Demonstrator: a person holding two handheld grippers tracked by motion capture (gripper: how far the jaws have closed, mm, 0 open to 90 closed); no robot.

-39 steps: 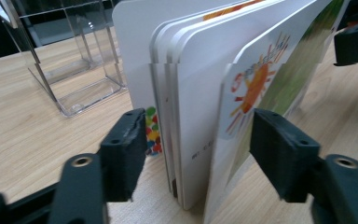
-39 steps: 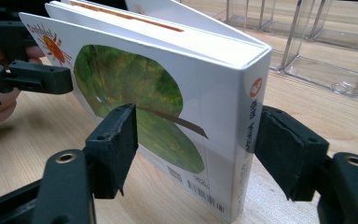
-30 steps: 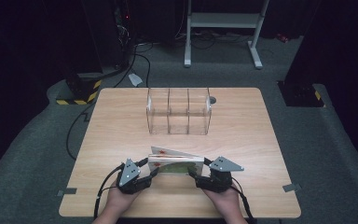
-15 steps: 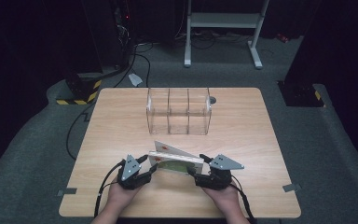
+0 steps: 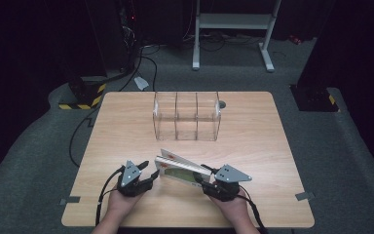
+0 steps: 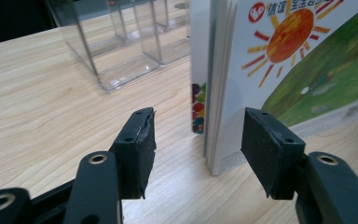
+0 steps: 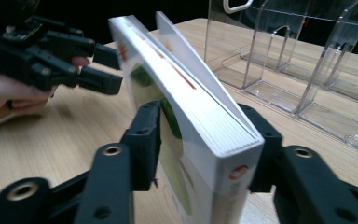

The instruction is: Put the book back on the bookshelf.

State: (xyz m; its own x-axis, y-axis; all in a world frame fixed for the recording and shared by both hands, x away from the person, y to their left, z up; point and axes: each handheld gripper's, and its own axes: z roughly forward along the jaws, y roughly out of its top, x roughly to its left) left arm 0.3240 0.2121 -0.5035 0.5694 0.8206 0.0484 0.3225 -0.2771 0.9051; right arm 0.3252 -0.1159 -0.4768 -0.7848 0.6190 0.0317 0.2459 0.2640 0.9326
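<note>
As R fingers closed, book (image 5: pixel 181 168) upright

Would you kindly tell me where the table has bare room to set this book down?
The table is bare left of the clear organizer, right of it toward the far right edge, and in the strip between the organizer and the book. The near middle is crowded: left gripper, book and right gripper.

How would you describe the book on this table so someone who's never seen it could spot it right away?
On the wooden table, look at the near edge in front of the clear three-slot rack. Between the two grippers stands a thin book. Its white cover with an orange sun and green hill sets it apart.
</note>
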